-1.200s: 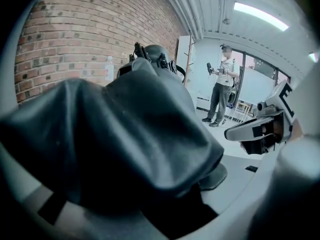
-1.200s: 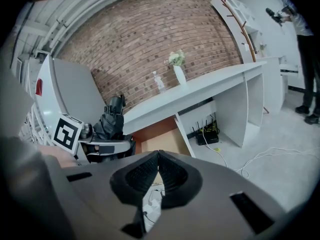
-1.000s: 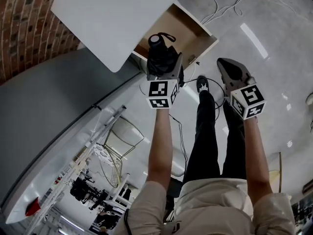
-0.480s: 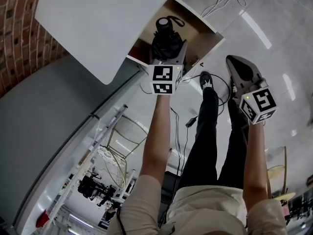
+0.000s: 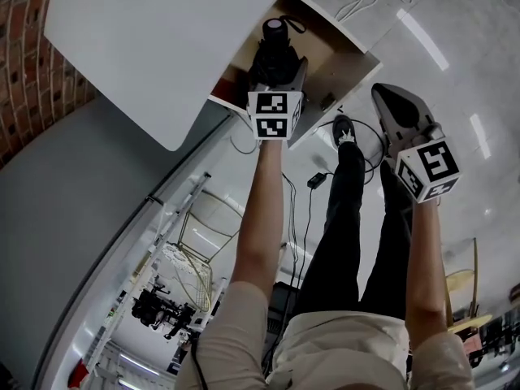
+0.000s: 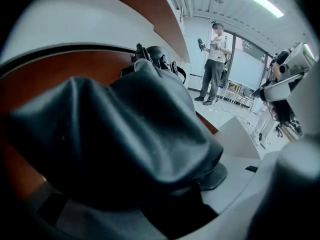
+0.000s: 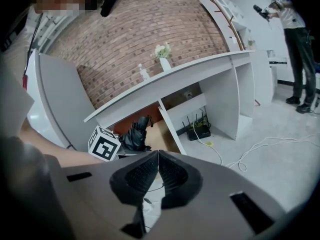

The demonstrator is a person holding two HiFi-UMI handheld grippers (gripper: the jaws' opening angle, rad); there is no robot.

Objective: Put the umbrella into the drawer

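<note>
No words, numbers or brand names can be read anywhere. The only printed marks are black-and-white square code patterns on the cube (image 5: 274, 114) of the left gripper (image 5: 278, 63) and on the cube (image 5: 428, 169) of the right gripper (image 7: 158, 156). They carry no letters.

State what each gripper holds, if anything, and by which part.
Left gripper: folded umbrella, gripped around its fabric body. Right gripper: nothing, jaws together.

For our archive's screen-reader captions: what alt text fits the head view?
The left gripper holds a folded black umbrella at an open wooden drawer beneath a white desktop. The right gripper, shut and empty, hangs beside it above the pale floor.
</note>
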